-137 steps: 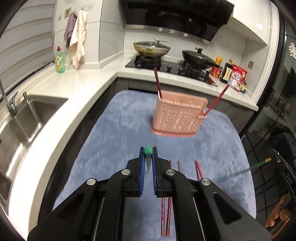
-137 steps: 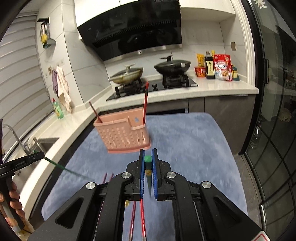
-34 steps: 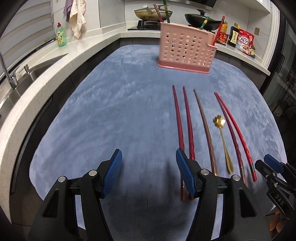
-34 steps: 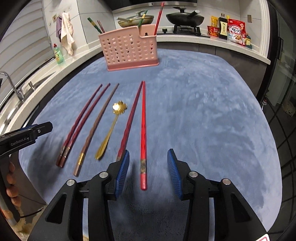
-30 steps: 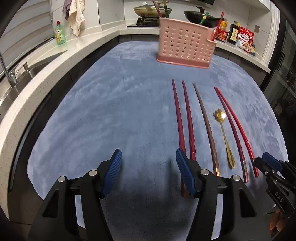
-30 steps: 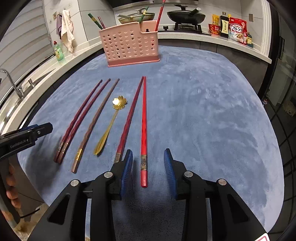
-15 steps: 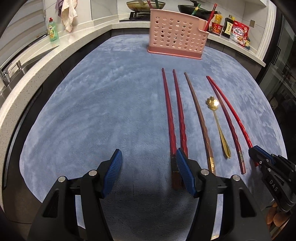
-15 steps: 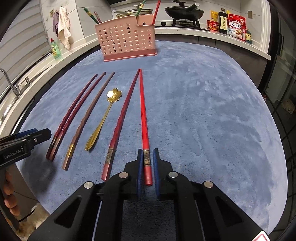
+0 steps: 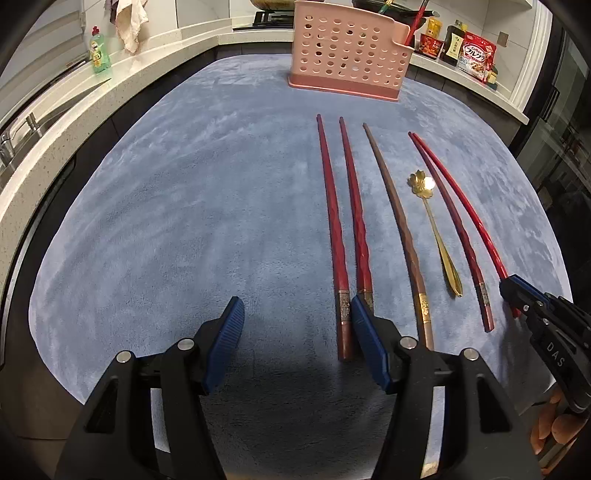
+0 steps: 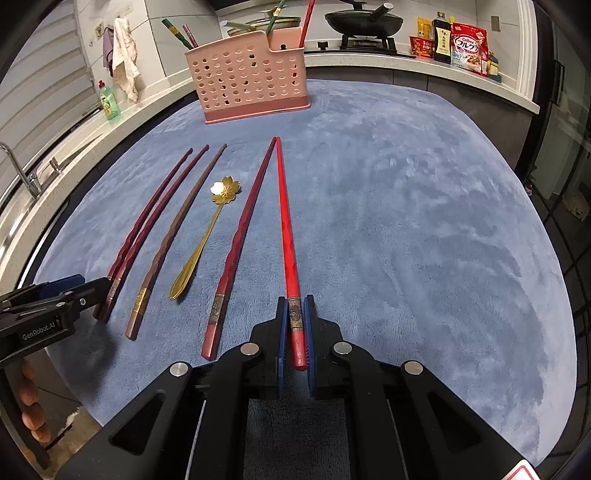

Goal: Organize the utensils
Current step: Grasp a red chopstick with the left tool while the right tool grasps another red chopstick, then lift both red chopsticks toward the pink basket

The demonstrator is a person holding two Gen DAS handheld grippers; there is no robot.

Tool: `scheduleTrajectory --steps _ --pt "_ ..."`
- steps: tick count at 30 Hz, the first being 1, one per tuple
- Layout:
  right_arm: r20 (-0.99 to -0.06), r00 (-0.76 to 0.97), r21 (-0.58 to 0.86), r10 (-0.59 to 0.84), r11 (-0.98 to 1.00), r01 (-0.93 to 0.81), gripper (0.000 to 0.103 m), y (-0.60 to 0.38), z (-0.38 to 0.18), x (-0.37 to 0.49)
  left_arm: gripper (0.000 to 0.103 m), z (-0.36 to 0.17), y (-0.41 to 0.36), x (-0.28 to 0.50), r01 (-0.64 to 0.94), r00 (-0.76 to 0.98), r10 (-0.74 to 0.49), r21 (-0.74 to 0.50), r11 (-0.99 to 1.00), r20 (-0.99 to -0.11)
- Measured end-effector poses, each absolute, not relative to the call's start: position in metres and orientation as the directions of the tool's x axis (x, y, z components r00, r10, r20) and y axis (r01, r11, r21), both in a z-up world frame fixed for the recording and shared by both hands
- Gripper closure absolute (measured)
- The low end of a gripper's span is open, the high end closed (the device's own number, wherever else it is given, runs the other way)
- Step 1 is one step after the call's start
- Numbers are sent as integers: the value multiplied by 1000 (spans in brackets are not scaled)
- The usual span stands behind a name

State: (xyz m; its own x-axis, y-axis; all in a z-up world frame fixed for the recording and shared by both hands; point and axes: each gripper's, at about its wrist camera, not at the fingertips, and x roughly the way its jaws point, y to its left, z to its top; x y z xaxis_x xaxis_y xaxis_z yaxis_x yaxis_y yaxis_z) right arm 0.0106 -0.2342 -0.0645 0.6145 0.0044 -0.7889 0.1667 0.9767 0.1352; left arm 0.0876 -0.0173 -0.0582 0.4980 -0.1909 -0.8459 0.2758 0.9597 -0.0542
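Since half a second ago the right gripper [image 10: 295, 321] has kept its pads pressed against the thick end of the bright red chopstick [image 10: 285, 221], and the left gripper [image 9: 295, 321] has edged forward along the pair of dark red chopsticks [image 9: 341, 221]. Its jaws stand wide apart and hold nothing; its right pad overlaps the butt of one chopstick of that pair. Both grippers sit low over the blue mat [image 10: 424, 229]. Laid in a row on the mat, well short of the pink holder [image 10: 249, 77], are the dark red pair, a brown chopstick [image 10: 177, 229], a gold spoon [image 10: 207, 232] with a flower-shaped bowl, another dark red chopstick [image 10: 240, 229] and the bright red one, whose tips nearly touch at the far end. Several chopsticks already stand in the holder, which rests at the far edge of the mat, before the stove with its black pan [image 10: 364, 18]
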Motion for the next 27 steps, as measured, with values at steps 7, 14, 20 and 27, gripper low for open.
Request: scheduleTrajectory --steps 7,14,20,27 --pt "-789 615 139 6 976 168 95 -235 -65 11 56 -60 -20 88 276 500 -167 -26 961 -849" --pt "-789 614 139 7 976 167 95 -235 -65 11 79 -58 -17 90 274 499 -161 -21 961 -852" --pt "-789 615 141 9 976 167 95 -235 -63 11 93 -56 -16 93 283 484 -170 -31 958 -858" --pt "-761 649 151 6 974 168 95 -239 -36 11 94 -45 -18 97 289 472 -178 -39 957 -864"
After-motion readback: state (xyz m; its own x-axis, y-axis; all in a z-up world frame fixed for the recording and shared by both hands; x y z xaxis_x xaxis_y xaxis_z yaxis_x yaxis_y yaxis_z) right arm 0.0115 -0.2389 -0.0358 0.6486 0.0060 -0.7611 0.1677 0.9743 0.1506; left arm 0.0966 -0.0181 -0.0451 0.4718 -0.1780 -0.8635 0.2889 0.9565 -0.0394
